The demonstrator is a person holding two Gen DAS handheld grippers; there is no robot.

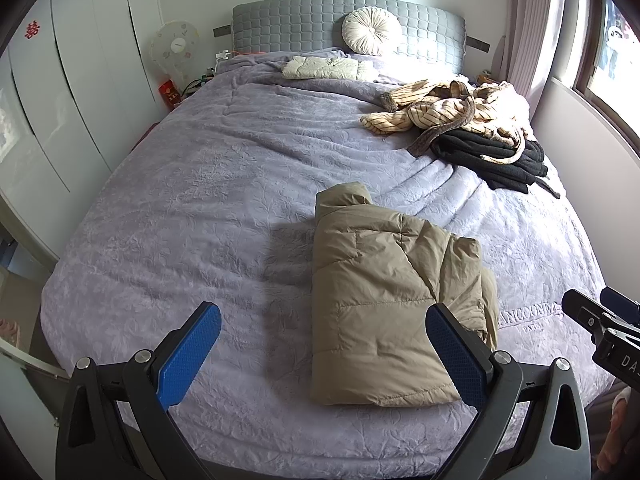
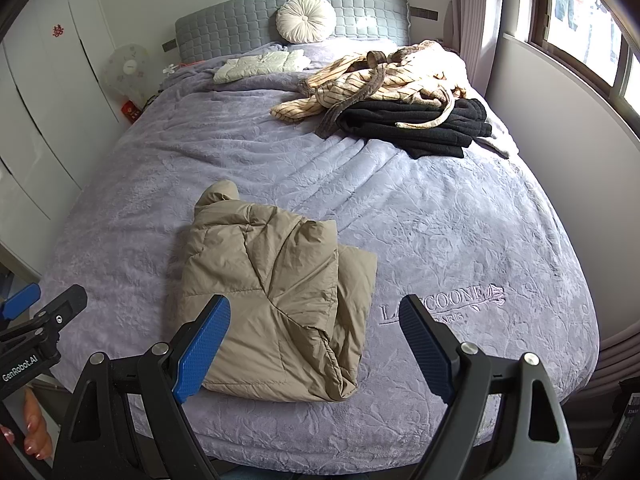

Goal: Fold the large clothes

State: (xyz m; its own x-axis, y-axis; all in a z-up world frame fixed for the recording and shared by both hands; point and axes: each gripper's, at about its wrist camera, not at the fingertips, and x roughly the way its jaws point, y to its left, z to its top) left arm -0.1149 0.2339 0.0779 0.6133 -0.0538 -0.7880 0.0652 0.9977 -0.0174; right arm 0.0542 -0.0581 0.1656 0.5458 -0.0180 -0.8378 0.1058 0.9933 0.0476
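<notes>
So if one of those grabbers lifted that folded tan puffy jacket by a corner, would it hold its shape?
Probably not. The folded tan quilted puffer jacket looks soft and creased, so it would likely sag and unfold. Its puffy panels suggest it is light for its bulk. The smooth shell may slip between the pads.

A puffy tan coat (image 1: 384, 304) lies folded into a thick bundle on the purple bedspread (image 1: 180, 220), near the foot of the bed. Farther up, a stripy cream robe (image 1: 448, 106) lies crumpled on top of folded black clothes (image 1: 496, 156).
</notes>
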